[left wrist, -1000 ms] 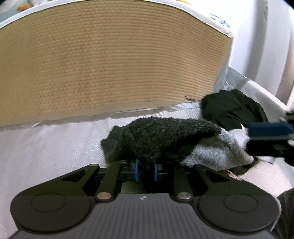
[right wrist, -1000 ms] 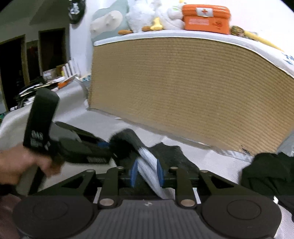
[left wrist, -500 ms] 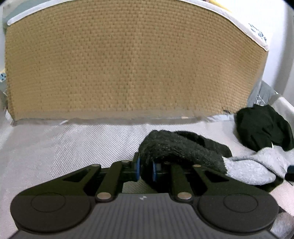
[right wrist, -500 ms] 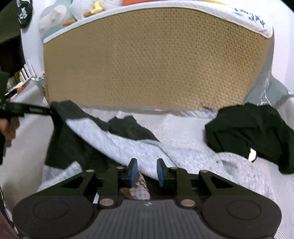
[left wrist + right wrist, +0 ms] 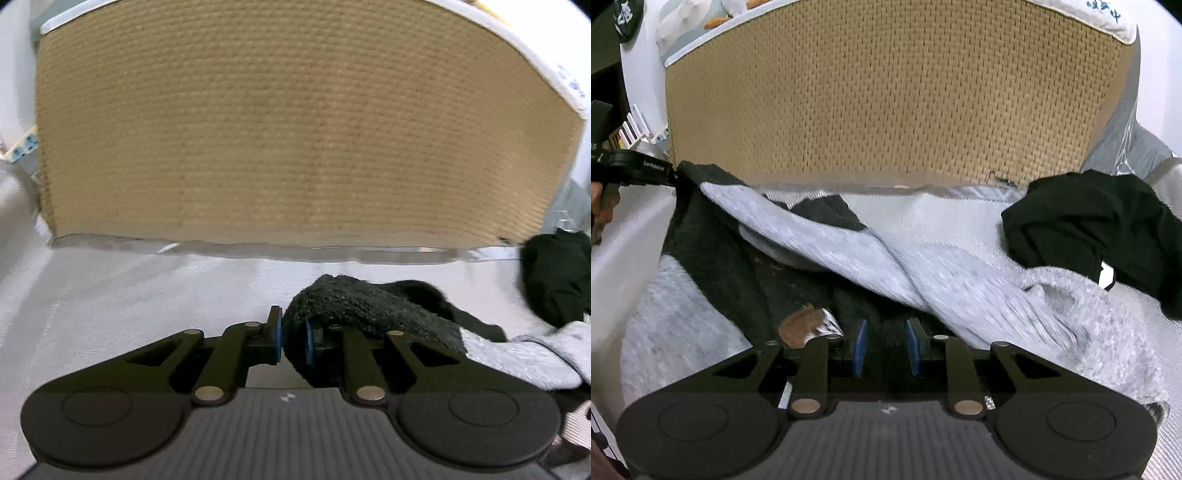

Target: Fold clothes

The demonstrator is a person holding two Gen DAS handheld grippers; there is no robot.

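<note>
Clamped on the dark cuff of the sweater (image 5: 362, 306): left gripper (image 5: 293, 341), pulling that edge out toward nine o'clock, likely to stretch the knit flat. Parted, gripping nothing: right gripper (image 5: 884, 347), hovering just over the dark fabric, probably seeking a second hold. Grey-and-black sweater lying twisted across the bed (image 5: 110, 295), black garment (image 5: 1089, 221) bunched at two o'clock, below the woven headboard (image 5: 886, 92).
</note>
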